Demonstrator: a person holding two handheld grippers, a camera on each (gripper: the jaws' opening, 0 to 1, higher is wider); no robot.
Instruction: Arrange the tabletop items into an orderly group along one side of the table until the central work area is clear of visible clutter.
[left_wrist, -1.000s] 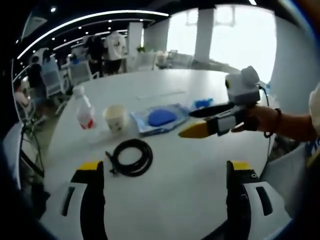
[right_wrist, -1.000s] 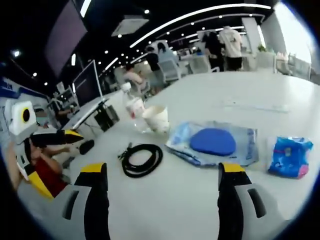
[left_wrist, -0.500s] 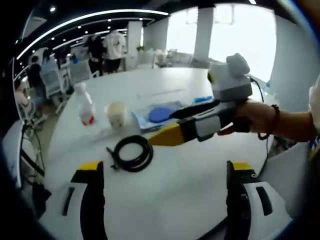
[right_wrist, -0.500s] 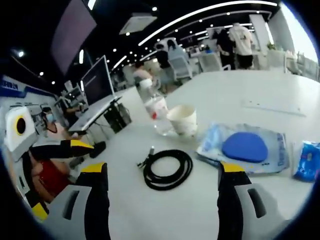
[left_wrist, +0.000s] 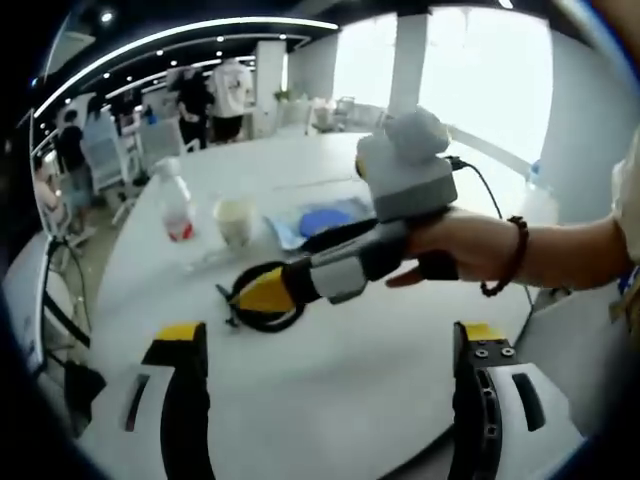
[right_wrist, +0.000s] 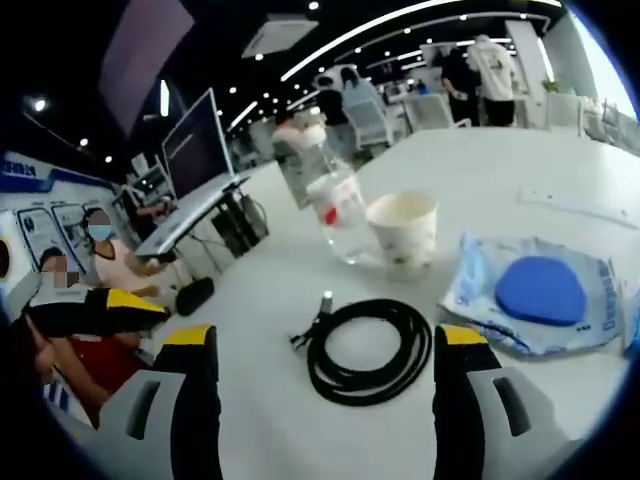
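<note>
A black cable coil lies on the white table, just ahead of my right gripper, which is open with the coil between the lines of its jaws. Behind the coil stand a paper cup and a clear bottle with a red label; a blue pouch in a clear wrapper lies to the right. In the left gripper view the right gripper, held by a hand, reaches over the coil and hides part of it. My left gripper is open and holds nothing; one of its yellow-tipped fingers shows at left.
The bottle, cup and pouch sit in a row past the coil. Bare tabletop lies in front of my left gripper. People and chairs are beyond the far edge; a monitor stands at one side.
The right gripper has travelled across the table from the pouch side to the cable coil, and its tips now sit at the coil. The left gripper has stayed in place.
</note>
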